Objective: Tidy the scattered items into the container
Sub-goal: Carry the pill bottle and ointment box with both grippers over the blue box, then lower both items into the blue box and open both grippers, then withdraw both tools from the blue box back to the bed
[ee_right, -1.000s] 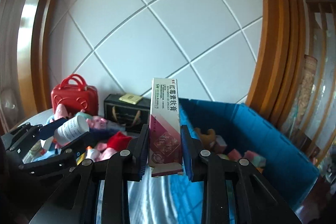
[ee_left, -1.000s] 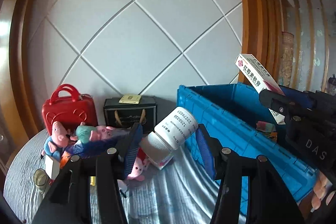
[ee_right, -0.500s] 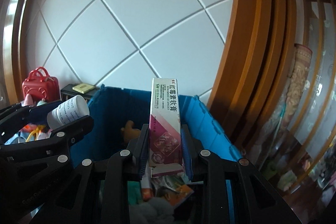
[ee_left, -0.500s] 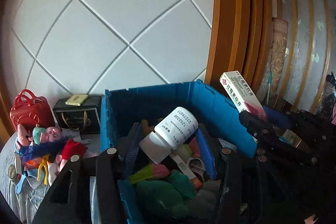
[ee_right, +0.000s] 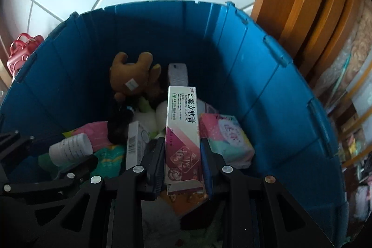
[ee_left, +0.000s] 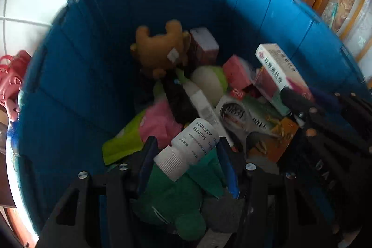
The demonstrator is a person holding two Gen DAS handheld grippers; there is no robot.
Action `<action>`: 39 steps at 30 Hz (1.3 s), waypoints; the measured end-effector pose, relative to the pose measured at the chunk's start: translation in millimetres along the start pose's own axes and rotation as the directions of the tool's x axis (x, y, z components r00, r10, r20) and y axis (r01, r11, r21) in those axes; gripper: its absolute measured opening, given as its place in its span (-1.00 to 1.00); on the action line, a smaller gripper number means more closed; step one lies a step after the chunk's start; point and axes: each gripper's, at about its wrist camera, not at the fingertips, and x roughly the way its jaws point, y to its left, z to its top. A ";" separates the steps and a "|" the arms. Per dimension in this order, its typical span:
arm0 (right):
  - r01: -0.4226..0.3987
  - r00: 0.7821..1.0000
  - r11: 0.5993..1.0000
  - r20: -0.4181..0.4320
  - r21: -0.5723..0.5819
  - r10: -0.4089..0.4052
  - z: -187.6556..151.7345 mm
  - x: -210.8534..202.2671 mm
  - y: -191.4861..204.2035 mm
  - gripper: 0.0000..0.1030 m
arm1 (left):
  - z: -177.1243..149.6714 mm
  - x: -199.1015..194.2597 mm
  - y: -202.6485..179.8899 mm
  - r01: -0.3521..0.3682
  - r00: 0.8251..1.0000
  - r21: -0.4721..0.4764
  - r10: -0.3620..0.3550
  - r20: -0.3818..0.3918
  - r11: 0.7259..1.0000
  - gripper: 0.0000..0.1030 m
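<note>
i have the left gripper [ee_left: 186, 155] clenched on a white pill bottle [ee_left: 188, 148], low in the middle of the left wrist view, over the open blue container [ee_left: 69, 90]. its cap end points lower left; the label print is too blurred to read. my right gripper [ee_right: 182, 155] grips a pink-and-white medicine box [ee_right: 182, 131] upright at the centre of its view, above the same container; the box's lower end is cut off behind the black fingers. below both lies a heap: a brown plush toy [ee_right: 132, 78] at upper centre, a green plush [ee_left: 172, 201] half hidden under the left fingers, a pastel tissue pack [ee_right: 225, 138] right of the box. a red bag [ee_right: 21, 48] peeks past the rim at the left edge, mostly cut off.
</note>
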 end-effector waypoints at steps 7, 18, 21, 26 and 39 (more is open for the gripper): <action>0.014 0.998 0.999 -0.067 -0.049 -0.018 -8.7 22.8 4.9 -0.46 | -0.1 4.0 -3.0 -0.054 0.999 0.019 0.054 0.008 0.998 0.02; 0.011 1.000 1.000 -0.026 0.015 -0.010 -1.8 12.4 -5.2 0.08 | 3.2 3.5 0.2 -0.050 0.999 0.009 0.050 0.008 0.999 0.47; 0.020 1.000 1.000 -0.019 0.013 -0.019 -0.3 11.3 -4.6 0.36 | 2.4 4.1 0.1 -0.057 0.998 0.016 0.057 0.010 0.998 0.47; 0.027 0.999 0.999 -0.029 0.040 -0.026 0.7 11.6 -9.8 0.65 | 2.1 3.4 1.6 -0.055 0.998 0.016 0.055 0.008 0.998 0.47; -0.018 1.000 0.989 0.000 0.148 0.018 -0.7 1.6 -27.7 0.99 | 1.2 -22.4 14.1 0.007 0.995 -0.059 -0.002 0.096 0.998 0.48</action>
